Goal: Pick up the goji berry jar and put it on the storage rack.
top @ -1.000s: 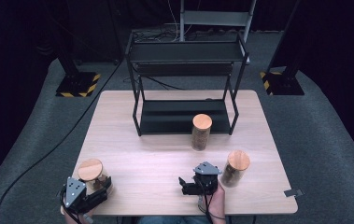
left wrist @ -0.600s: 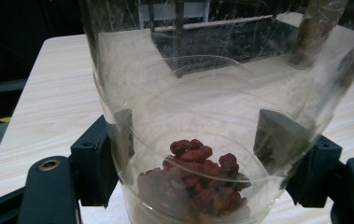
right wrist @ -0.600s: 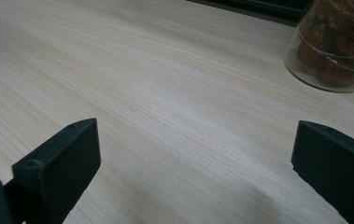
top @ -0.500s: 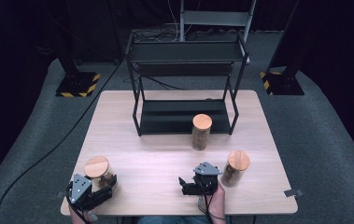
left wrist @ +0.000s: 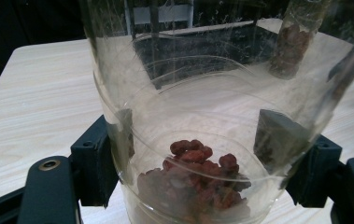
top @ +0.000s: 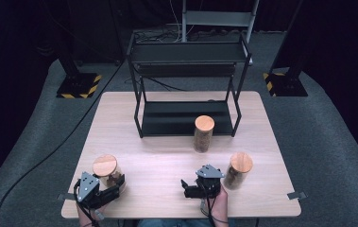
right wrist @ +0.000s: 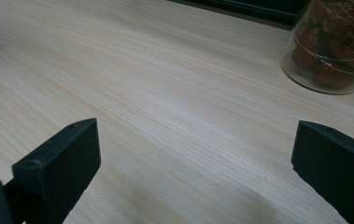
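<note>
From the high view, the left gripper (top: 115,185) sits at the near left corner of the table (top: 167,151), its jaws closed around a cork-lidded glass jar (top: 106,171). The right gripper (top: 186,185) rests near the front edge, beside a second jar (top: 238,170).

The left gripper view shows the glass jar (left wrist: 202,116) with dried red fruit (left wrist: 198,182) at the bottom, pads pressing both sides low on the wall. Smooth, rigid glass is likely slippery and breakable, mostly empty, so light; a low, firm grip suits it.

In the right gripper view, the jaws stand wide apart, holding nothing, over bare wood.
</note>
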A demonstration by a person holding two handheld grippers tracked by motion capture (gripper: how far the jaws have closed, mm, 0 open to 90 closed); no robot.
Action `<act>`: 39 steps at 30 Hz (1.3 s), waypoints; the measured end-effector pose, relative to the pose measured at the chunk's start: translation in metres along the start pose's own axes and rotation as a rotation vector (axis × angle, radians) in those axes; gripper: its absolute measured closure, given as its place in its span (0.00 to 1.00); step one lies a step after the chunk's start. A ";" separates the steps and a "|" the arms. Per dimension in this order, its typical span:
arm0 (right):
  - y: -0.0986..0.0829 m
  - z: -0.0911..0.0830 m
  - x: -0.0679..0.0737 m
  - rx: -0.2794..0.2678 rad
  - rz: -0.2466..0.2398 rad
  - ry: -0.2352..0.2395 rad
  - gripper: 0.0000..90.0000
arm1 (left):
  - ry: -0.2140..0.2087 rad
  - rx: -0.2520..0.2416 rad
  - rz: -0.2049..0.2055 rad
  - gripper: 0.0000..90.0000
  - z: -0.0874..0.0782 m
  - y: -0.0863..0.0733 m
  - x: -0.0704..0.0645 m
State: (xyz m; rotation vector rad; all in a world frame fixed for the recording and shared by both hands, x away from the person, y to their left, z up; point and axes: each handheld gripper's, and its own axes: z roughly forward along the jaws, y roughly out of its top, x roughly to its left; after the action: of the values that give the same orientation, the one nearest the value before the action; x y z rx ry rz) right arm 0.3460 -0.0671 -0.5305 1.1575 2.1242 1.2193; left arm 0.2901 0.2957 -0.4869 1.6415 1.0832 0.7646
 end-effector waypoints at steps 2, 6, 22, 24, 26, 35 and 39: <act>0.000 0.000 0.000 0.003 0.001 0.004 0.01 | -0.003 0.001 0.000 0.27 0.002 0.002 -0.002; 0.000 0.001 0.000 0.008 -0.006 0.004 0.01 | -0.007 -0.005 0.015 0.27 0.004 0.006 -0.006; 0.001 0.001 0.000 0.015 -0.003 0.005 0.01 | -0.034 -0.001 0.035 0.27 0.016 0.019 -0.017; 0.001 0.001 0.000 0.013 -0.003 0.003 0.01 | -0.036 -0.003 0.040 0.27 0.018 0.020 -0.018; 0.001 0.001 0.000 0.013 -0.005 -0.002 0.01 | -0.038 -0.003 0.041 0.27 0.020 0.021 -0.020; 0.001 0.002 0.000 0.019 0.000 0.000 0.01 | -0.056 0.001 0.042 0.27 0.030 0.025 -0.024; 0.001 0.002 0.000 0.018 -0.002 -0.001 0.01 | -0.064 0.002 0.038 0.27 0.033 0.024 -0.025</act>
State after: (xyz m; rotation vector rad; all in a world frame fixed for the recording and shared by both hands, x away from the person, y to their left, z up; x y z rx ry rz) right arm 0.3477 -0.0660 -0.5308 1.1627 2.1391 1.2005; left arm 0.3154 0.2570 -0.4737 1.6814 1.0106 0.7306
